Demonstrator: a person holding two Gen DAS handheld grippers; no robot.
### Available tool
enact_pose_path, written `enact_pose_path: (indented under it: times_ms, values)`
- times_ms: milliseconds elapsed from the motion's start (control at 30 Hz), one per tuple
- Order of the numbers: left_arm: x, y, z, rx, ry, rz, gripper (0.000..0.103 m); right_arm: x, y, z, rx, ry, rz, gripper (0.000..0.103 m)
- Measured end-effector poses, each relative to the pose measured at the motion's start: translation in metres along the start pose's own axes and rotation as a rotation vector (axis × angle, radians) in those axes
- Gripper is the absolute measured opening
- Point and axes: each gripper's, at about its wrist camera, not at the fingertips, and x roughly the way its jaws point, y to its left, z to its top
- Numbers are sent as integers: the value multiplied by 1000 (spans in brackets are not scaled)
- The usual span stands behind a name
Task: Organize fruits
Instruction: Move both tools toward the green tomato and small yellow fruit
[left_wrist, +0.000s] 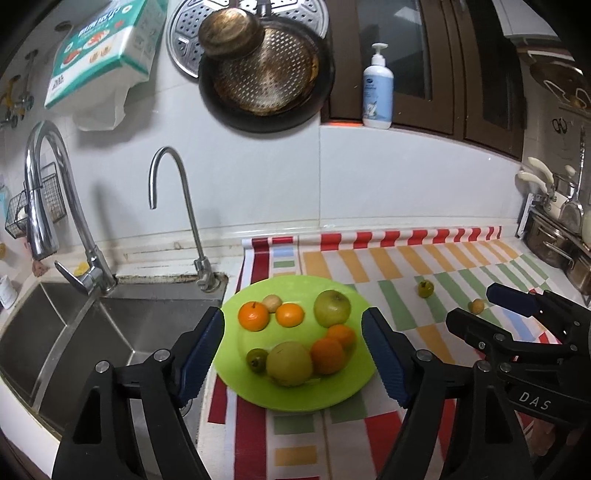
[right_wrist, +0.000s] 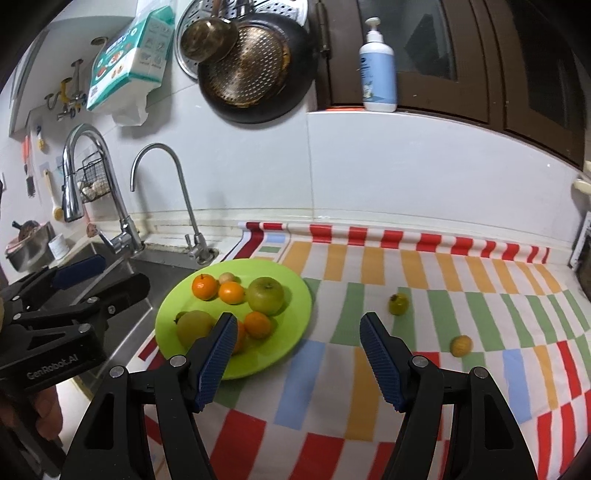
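Fruits: most sit on the plate (right_wrist: 295, 295) at the cloth's (right_wrist: 461, 406) left edge, by the sink (left_wrist: 74, 332). We count two left out mid-cloth toward its right side: green fruit (right_wrist: 398, 304), yellow fruit (right_wrist: 461, 345), apart from each other. Both roundish, no clear long axis; green one's stem end faces left-up. Left gripper (left_wrist: 293, 358) and right gripper (right_wrist: 298, 360) have jaws wide, empty.

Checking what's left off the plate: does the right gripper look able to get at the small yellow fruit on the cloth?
Probably yes. The right gripper is open and empty, and the small yellow fruit lies alone on the striped cloth, nothing between them.
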Motion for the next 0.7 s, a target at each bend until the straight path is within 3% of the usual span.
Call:
enact_pose_path:
  times_ms: [700]
  values:
    - [-3,-75,11,25,-33,-73,82,-42,-71,-5,17,-49,-121,74]
